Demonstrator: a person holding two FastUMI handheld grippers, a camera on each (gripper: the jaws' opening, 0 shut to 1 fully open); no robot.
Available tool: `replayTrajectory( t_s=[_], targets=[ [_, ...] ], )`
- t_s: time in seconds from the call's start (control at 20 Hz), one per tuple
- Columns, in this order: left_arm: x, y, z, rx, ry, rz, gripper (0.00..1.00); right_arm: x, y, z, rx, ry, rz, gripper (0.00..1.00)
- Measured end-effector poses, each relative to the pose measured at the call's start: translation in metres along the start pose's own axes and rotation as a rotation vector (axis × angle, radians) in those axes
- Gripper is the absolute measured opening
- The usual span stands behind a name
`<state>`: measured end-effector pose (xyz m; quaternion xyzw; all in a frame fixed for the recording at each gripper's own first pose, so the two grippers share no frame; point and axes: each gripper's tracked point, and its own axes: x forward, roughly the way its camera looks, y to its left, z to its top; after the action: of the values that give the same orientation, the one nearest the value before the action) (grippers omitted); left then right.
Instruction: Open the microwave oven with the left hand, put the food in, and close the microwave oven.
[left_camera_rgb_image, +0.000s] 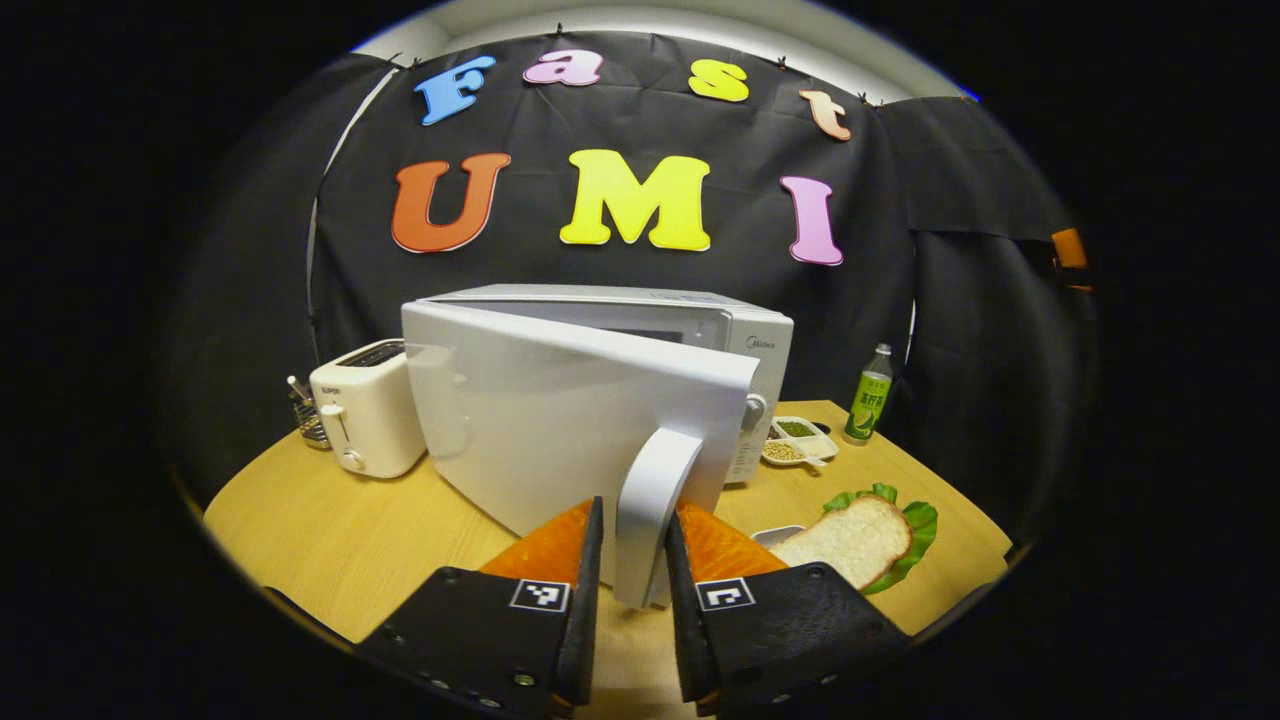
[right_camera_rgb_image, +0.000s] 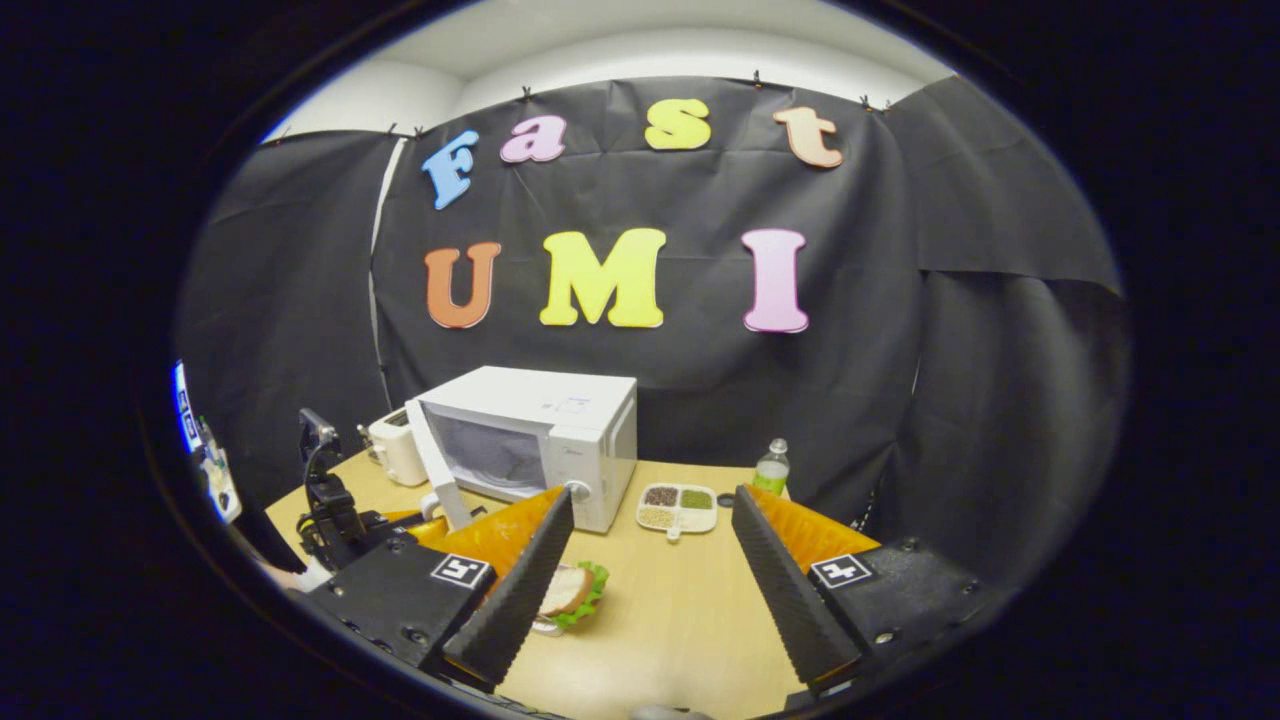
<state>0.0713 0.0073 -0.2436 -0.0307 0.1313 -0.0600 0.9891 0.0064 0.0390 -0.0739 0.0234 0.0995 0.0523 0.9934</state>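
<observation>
The left gripper (left_camera_rgb_image: 633, 560) was closed on the door handle (left_camera_rgb_image: 655, 505) of the microwave (left_camera_rgb_image: 620, 400), its fingers pressing either side, and the door stood partly swung open ahead of it. So opening was under way, not finished. The sandwich (left_camera_rgb_image: 860, 540), bread on lettuce, lay on the worktop (left_camera_rgb_image: 330, 540) just right of that gripper, not yet picked up. The right gripper (right_camera_rgb_image: 645, 570) hung wide open and empty above the sandwich. Loading and closing were left.

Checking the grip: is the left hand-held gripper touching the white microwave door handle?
Touching: in the left gripper view, both fingers of the left hand-held gripper press the white microwave door handle.
</observation>
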Motion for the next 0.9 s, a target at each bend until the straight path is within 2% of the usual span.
replayTrajectory(
  t_s=[0.05,0.1,0.15,0.2,0.25,0.3,0.35,0.4,0.45,0.9],
  targets=[
    [-0.007,0.011,0.000,-0.004,0.001,0.022,0.40,-0.001,0.001,-0.001,0.007,-0.001,0.004,1.00],
    [-0.012,0.018,0.000,-0.016,0.002,0.029,0.60,-0.002,0.002,-0.002,0.011,0.000,0.007,1.00],
    [-0.018,0.023,-0.001,-0.026,0.009,0.039,0.56,-0.003,0.003,-0.003,0.009,-0.002,0.009,0.94],
    [-0.023,0.033,-0.001,-0.025,0.010,0.059,0.73,-0.003,0.004,-0.004,0.003,0.001,0.011,1.00],
    [-0.030,0.042,0.000,-0.021,0.008,0.078,0.81,-0.002,0.005,-0.006,-0.001,0.004,0.015,0.94],
    [-0.036,0.049,-0.002,-0.020,0.015,0.087,0.94,-0.002,0.007,-0.007,-0.003,0.006,0.021,1.00],
    [-0.043,0.056,-0.003,-0.019,0.021,0.100,0.87,-0.002,0.011,-0.009,-0.005,0.008,0.028,1.00],
    [-0.049,0.062,-0.004,-0.013,0.022,0.114,0.98,-0.001,0.013,-0.010,-0.006,0.010,0.032,0.94],
    [-0.055,0.069,-0.005,-0.006,0.025,0.127,0.98,-0.001,0.016,-0.013,-0.007,0.013,0.039,1.00],
    [-0.104,0.141,-0.018,0.025,0.068,0.253,0.98,0.013,0.039,-0.039,0.003,0.069,0.098,1.00]
  ],
)
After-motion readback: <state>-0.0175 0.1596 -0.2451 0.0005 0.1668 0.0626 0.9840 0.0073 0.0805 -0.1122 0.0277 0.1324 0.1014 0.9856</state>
